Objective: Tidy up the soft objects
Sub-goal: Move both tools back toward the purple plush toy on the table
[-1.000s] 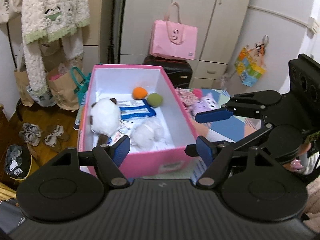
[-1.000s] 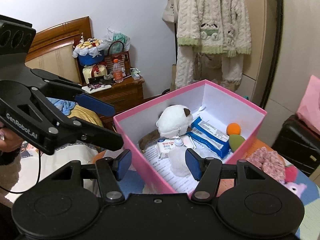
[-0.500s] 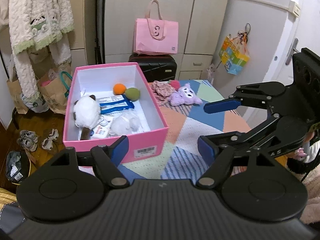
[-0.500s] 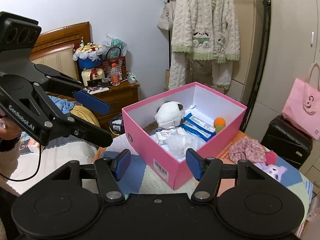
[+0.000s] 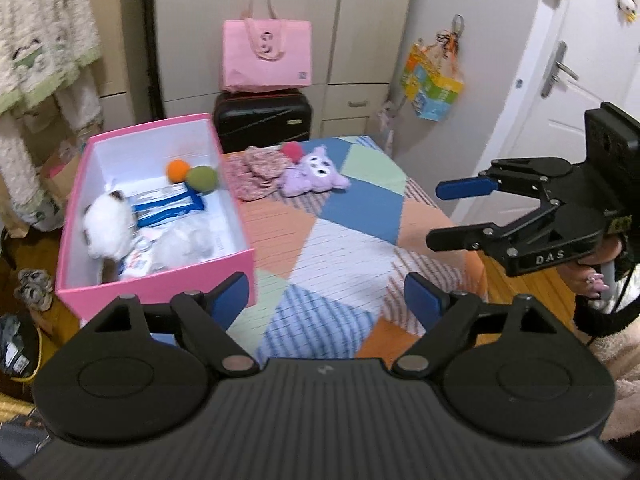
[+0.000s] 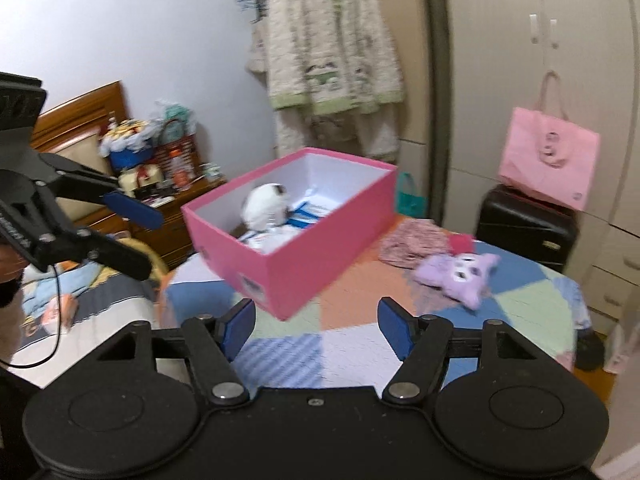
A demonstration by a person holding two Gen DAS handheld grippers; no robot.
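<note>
Left gripper point(image 5: 326, 294): released, with nothing between its blue pads; its jaws have just been opening, and it hangs over the patchwork quilt point(image 5: 352, 208) near the front corner of the box.
Right gripper point(image 6: 316, 328): released and empty too, jaws likewise just opening wider, pointed at the same corner from the other side.
Pink cardboard box point(image 5: 160, 280): sits on the quilt's left edge and already holds a white plush animal point(image 5: 108, 226), an orange ball point(image 5: 178, 170), a green ball point(image 5: 203, 179) and blue-and-white packets point(image 5: 168, 206).
Still out: a purple plush toy point(image 5: 314, 172), a floral fabric bundle point(image 5: 258, 170) and a small pink pom-pom point(image 5: 292, 151) lie together on the quilt just beside the box's far end.
Risk, box: it stands close to the bed's edge, so a nudge from either gripper could probably tip it towards the floor.
Risk, grasp: the purple plush is floppy, and a pinch on an ear or limb may let it slip loose in the air.
Risk, snagging: pads closing low could catch the quilt or drag the floral bundle along.
Risk, collision: both grippers face the same patch, so reaching together may bring them into each other.
Risk, view: both views are blurred, so the aim may land off.
</note>
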